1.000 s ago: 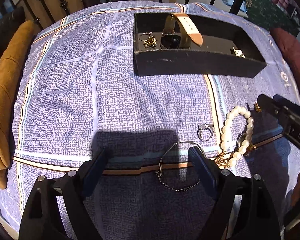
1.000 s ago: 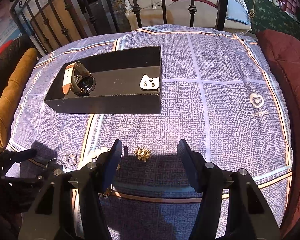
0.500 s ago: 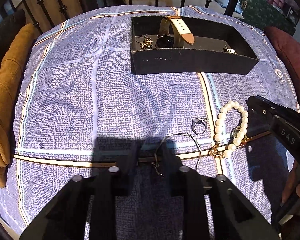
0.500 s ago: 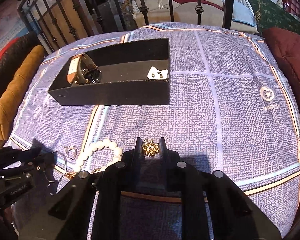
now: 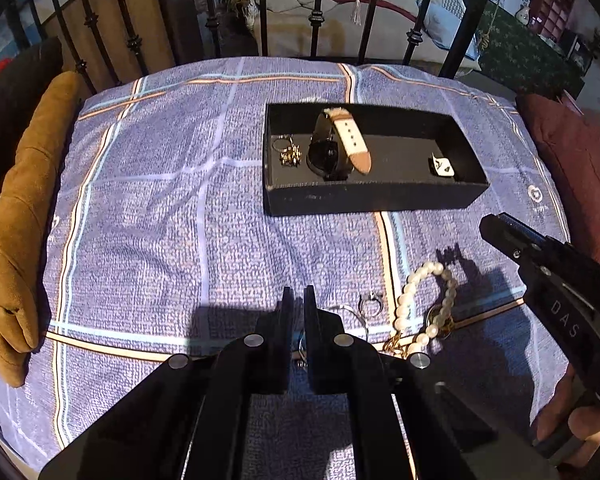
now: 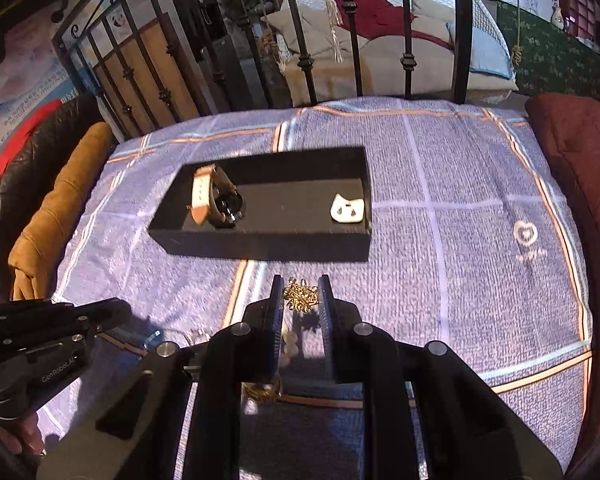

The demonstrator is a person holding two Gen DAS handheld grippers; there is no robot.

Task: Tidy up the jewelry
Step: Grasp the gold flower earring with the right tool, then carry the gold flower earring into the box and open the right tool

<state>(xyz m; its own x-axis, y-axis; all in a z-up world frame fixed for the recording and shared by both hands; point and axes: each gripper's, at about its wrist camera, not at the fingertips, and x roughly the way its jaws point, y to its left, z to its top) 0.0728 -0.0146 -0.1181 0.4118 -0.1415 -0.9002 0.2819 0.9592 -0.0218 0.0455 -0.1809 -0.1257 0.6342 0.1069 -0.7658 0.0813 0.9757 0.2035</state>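
1. Now, from my left wrist: my left tool [image 5: 299,300] is pinched nearly closed on the thin wire bangle [image 5: 354,316], of which only a sliver shows past the fingers; I grip the wire itself because it lies too flat to scoop. Just to its right lie a small ring [image 5: 371,301] and the pearl bracelet [image 5: 422,304] on the blue checked cloth [image 5: 140,208]. My right tool's body sits at the right edge, near the pearls, so both could crowd each other heading for the black tray [image 5: 372,196].
2. From my right wrist: my right tool [image 6: 300,296] is narrow, clamped on the gold brooch [image 6: 300,298], held at the tips so it stays visible. Ahead, the tray already holds a watch [image 6: 216,200] and an earring card [image 6: 347,209], leaving bare floor between them
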